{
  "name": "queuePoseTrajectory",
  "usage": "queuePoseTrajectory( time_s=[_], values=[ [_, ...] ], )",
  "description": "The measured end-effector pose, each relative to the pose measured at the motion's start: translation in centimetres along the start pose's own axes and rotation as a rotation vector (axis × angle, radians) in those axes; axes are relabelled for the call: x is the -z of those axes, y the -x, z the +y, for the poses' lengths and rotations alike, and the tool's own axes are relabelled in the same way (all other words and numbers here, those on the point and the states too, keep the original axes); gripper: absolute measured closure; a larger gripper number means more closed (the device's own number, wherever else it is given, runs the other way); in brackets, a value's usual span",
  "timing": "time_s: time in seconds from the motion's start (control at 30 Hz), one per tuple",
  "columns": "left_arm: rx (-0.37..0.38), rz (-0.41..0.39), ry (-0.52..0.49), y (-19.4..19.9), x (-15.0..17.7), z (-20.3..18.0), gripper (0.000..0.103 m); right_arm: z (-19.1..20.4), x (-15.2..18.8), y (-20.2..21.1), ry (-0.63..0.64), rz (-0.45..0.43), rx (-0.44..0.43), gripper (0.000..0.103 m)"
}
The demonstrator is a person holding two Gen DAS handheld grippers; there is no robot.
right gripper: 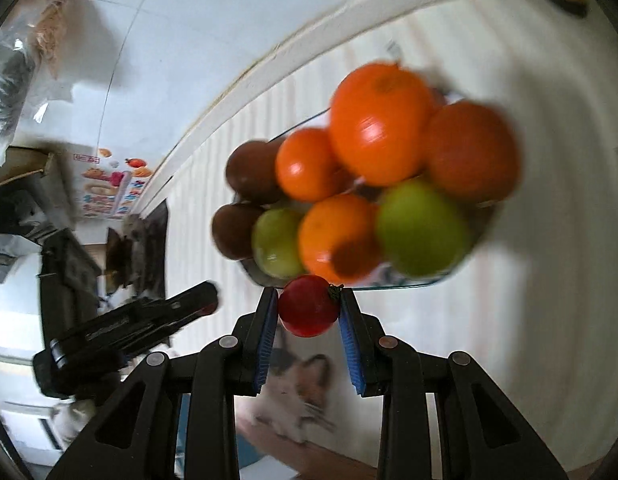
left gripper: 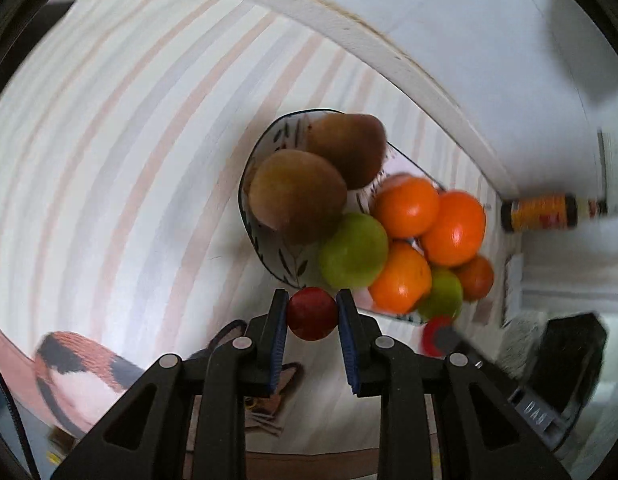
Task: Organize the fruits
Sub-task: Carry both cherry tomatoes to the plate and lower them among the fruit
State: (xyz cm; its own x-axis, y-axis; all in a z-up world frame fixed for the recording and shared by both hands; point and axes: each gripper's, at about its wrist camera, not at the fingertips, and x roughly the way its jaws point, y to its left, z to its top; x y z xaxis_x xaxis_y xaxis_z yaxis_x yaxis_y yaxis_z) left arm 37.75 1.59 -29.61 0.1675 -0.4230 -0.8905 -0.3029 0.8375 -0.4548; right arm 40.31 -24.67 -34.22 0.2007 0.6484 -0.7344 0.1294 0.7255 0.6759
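Left gripper (left gripper: 312,314) clenched on a small red fruit (left gripper: 312,319), pinched between the blue pads (left gripper: 280,344). Right gripper (right gripper: 309,307) likewise clenched on a second red fruit (right gripper: 307,305), this one with a green stem bit against the right pad. Both views blurred. Both grippers point down at a striped cloth (left gripper: 129,140) on the table, with the held fruit just short of the near rim of a patterned bowl (left gripper: 269,256). Bowl sits near the table's far edge (left gripper: 389,52), which shows as a pale band. Bowl contents, left view: two brown fruits (left gripper: 297,196) on the left side, a green fruit (left gripper: 355,250) at the near rim, oranges (left gripper: 455,228) heaped to the right, a second green fruit (left gripper: 443,294) low among them. Right view shows the same pile from the other side: oranges (right gripper: 383,122) on top, green fruits (right gripper: 423,228) in front, brown ones (right gripper: 253,172) at left. Other gripper visible at the side of each view: right one (left gripper: 439,336) at lower right of the left view, left one (right gripper: 205,300) at lower left of the right view. A bottle (left gripper: 543,212) lies beyond the table edge.
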Motion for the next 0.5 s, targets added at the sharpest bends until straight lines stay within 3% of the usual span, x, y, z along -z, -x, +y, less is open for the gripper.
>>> queuePoseTrajectory(
  time_s=[0.23, 0.4, 0.5],
  values=[
    [0.09, 0.042, 0.109, -1.7, -0.9, 1.3, 0.081, 0.6, -1.5, -0.8, -0.033, -0.008, -0.027, 0.07],
    [0.116, 0.053, 0.159, -2.5, -0.9, 2.2, 0.081, 3.0, -2.4, -1.7, 0.153, 0.031, 0.061, 0.069],
    [0.136, 0.069, 0.194, -3.1, -0.6, 2.9, 0.08, 3.1, -1.5, -2.9, 0.177, 0.068, 0.096, 0.069]
  ],
)
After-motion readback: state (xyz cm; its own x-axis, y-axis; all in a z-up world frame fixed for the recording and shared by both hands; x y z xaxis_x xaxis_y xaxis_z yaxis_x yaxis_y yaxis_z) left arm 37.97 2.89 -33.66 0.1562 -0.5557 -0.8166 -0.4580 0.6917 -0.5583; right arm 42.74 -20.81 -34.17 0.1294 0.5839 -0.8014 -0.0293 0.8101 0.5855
